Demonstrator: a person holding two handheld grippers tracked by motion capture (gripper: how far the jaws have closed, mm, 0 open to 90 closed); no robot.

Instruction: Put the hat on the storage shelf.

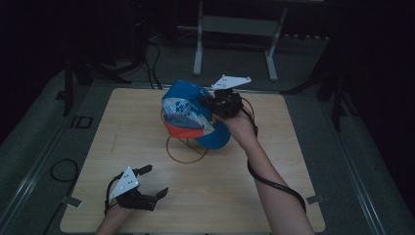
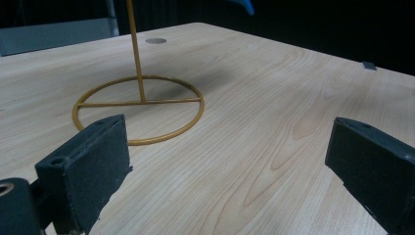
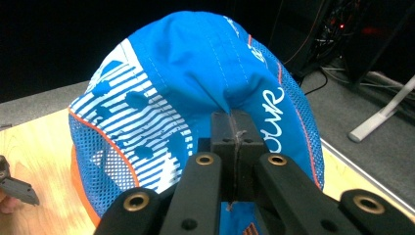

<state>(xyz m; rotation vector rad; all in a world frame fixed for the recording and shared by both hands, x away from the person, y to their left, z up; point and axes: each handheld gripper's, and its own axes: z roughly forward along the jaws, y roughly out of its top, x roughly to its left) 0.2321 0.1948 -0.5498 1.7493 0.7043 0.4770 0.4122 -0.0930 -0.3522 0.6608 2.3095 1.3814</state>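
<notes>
In the high view, a wooden tabletop sits in a dim room, with a blue cap held up over a yellow wire stand near the middle. The cap shows a white striped panel and an orange brim, and it hides the top of the stand's post, so whether it rests on the post cannot be told from here. The right gripper meets the cap from its right side, with its grey plate above and the person's forearm reaching in from the bottom edge. The left gripper lies low near the tabletop's front left, well apart from the cap, its jaws spread wide with nothing between them. In the left gripper view, the two black jaws stand far apart over bare wood, empty, and beyond them lies the stand's round base ring with its crossbar and thin upright post. In the right gripper view, the jaws are pressed together with a fold of the cap's blue fabric pinched between their tips, the cloth puckering at that spot, beside white lettering and blue mesh edged in orange.
</notes>
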